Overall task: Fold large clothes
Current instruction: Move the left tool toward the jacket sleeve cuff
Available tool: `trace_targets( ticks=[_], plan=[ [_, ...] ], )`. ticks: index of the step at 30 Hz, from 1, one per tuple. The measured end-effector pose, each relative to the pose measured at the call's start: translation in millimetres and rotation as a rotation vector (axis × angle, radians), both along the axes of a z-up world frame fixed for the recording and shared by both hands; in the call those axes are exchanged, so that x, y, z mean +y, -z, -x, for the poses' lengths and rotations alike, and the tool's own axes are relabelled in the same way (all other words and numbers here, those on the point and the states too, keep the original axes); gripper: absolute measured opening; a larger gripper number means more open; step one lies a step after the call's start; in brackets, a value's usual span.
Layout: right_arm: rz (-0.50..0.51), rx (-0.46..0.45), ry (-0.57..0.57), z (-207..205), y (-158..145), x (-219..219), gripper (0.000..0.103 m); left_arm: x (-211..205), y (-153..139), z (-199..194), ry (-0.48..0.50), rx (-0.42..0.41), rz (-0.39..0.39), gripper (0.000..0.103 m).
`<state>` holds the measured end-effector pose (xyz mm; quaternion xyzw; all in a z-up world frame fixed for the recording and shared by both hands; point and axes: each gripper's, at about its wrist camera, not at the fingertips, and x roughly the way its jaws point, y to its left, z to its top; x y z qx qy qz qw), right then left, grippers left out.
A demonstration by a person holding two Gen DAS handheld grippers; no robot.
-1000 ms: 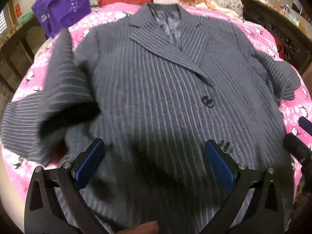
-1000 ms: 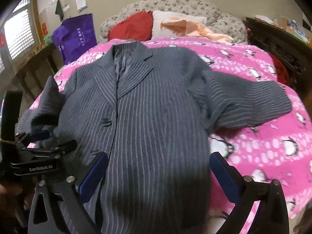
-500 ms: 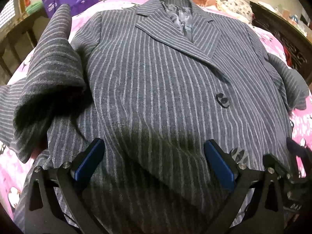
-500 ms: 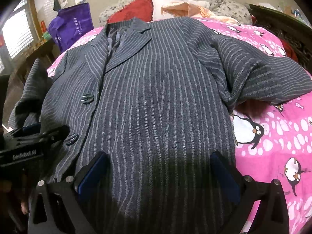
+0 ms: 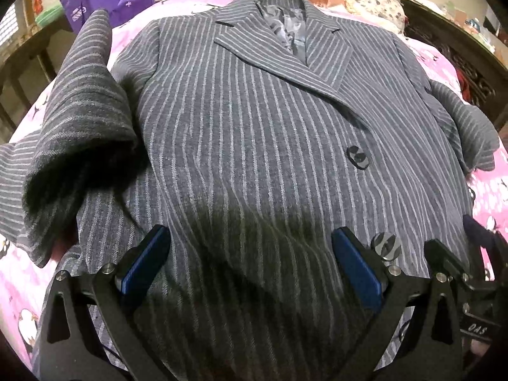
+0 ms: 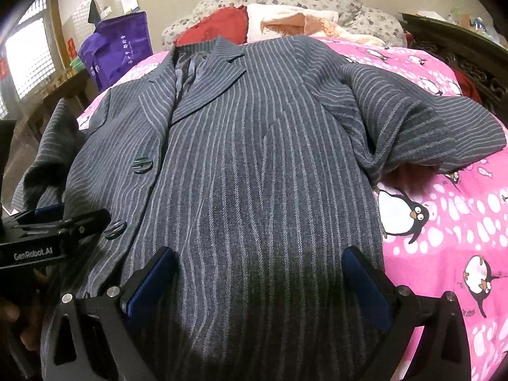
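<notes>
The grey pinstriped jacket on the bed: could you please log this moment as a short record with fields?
garment: grey pinstriped wool jacket, front up, buttoned
surface: pink penguin-print bedspread
sleeves: both crumpled beside the body
left tongs: open, low over the hem
right tongs: open, low over the hem
beyond the collar: red pillow, purple fabric bag

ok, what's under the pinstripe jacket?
The pinstripe jacket lies on a pink penguin-print blanket, visible around its edges and under the lifted right sleeve. What is beneath the jacket body is covered.
</notes>
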<state>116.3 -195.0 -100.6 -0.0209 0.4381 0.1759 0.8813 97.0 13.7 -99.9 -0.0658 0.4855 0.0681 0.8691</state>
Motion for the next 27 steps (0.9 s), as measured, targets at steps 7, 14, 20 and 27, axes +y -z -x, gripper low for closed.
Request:
trace_targets(
  ticks=[7,14,20,27],
  plan=[
    [-0.002,0.001,0.001,-1,0,0,0.103,-2,-4,10,0.047,0.028,0.007,0.103],
    [-0.002,-0.003,0.003,-1,0,-1,0.103,-5,-11,31,0.060,0.054,0.016,0.103],
    [-0.002,-0.011,0.009,3,0,-2,0.103,-2,-5,44,0.062,0.080,0.073,0.103],
    [-0.009,-0.012,0.009,2,0,-3,0.103,-9,-5,47,0.112,0.059,0.033,0.103]
  ],
)
